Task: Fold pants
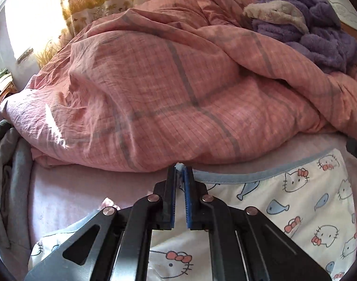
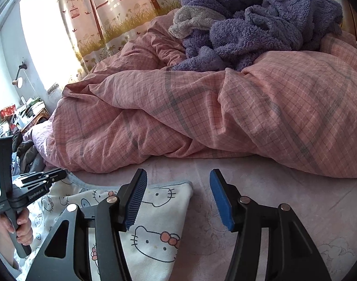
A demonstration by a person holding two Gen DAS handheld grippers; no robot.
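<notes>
Most of the bed [image 2: 284,201] is taken up by a rumpled pink checked quilt [image 1: 169,98], heaped toward the far side; on its crest lies a bundle of purple fleece [image 2: 260,23], so only the near strip of pale sheet is free for folding. On that strip lie the pants [image 1: 295,199], white with cat faces and blue fish, spread flat with their blue-trimmed waistband running along the edge nearest the quilt; that, I judge, is why both tools come in from the near side. At the waistband the left gripper [image 1: 180,171] is clenched, a bit of blue trim pinched between its tips, seemingly to lift that edge; a hand [image 2: 19,227] grips its handle low at the left. Over the right corner of the pants the right gripper [image 2: 178,187] stands released, its jaws wide apart with nothing between them; it looks poised to take that corner next.
</notes>
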